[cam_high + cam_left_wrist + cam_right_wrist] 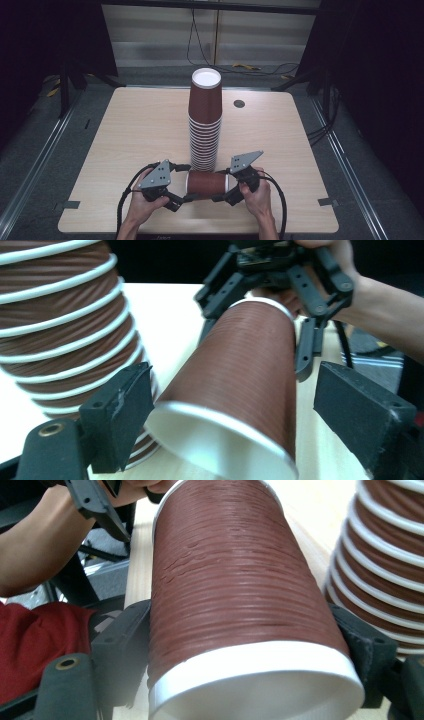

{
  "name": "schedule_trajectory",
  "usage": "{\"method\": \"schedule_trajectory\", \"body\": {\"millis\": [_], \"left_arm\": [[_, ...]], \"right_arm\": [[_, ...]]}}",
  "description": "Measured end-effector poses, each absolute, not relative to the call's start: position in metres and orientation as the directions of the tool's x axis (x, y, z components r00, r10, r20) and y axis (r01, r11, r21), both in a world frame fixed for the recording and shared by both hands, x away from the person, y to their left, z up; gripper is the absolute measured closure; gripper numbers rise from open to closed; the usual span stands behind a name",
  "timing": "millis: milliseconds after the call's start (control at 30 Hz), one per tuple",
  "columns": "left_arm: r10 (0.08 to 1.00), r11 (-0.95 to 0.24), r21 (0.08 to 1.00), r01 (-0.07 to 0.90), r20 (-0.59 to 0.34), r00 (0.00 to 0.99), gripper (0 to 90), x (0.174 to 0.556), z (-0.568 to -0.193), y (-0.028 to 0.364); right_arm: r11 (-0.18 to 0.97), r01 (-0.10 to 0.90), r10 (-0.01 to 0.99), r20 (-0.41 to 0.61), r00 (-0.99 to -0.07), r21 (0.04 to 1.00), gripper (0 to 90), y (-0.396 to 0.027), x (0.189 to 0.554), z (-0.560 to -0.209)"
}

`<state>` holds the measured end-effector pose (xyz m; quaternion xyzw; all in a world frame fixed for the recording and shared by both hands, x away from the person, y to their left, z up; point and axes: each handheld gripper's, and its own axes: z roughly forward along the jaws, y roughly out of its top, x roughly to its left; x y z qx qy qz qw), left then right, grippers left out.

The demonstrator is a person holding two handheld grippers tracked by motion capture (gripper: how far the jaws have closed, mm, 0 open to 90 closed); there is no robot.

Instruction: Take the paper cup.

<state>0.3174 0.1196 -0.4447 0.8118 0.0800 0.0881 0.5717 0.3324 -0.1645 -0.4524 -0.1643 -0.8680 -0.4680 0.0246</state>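
A single brown ribbed paper cup (206, 183) lies on its side just above the table's front edge, held between the two grippers. My right gripper (223, 185) is shut on the cup (225, 580), with both jaws pressed against its sides near the white end. My left gripper (187, 183) is open around the cup's (240, 370) other end: one jaw sits at the rim and the other stands clear of it. The right gripper (260, 320) appears beyond the cup in the left gripper view. A tall stack of upturned cups (205, 125) stands right behind.
The light wooden table (125, 130) has a round dark grommet (239, 103) at the back right. The stack (60, 330) (385, 555) stands close beside both grippers. Cables lie on the floor behind the table. Dark curtains flank it.
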Motion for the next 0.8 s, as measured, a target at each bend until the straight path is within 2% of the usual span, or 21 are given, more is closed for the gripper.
{"method": "schedule_trajectory", "body": {"millis": [267, 467, 800], "left_arm": [[0.264, -0.294, 0.954, 0.055, 0.025, 0.964, 15.6, 0.316, -0.450, 0.124], [0.275, -0.260, 0.963, 0.071, 0.003, 0.961, 15.5, 0.314, -0.456, 0.128], [0.250, -0.231, 0.970, 0.081, -0.021, 0.968, 15.4, 0.314, -0.461, 0.126]], "right_arm": [[0.446, 0.308, 0.286, 0.193, -0.939, 0.840, 20.6, -0.176, 0.329, -0.459], [0.390, 0.304, 0.262, 0.212, -0.942, 0.869, 20.6, -0.180, 0.328, -0.467], [0.315, 0.299, 0.249, 0.226, -0.942, 0.901, 20.6, -0.186, 0.328, -0.475]]}}
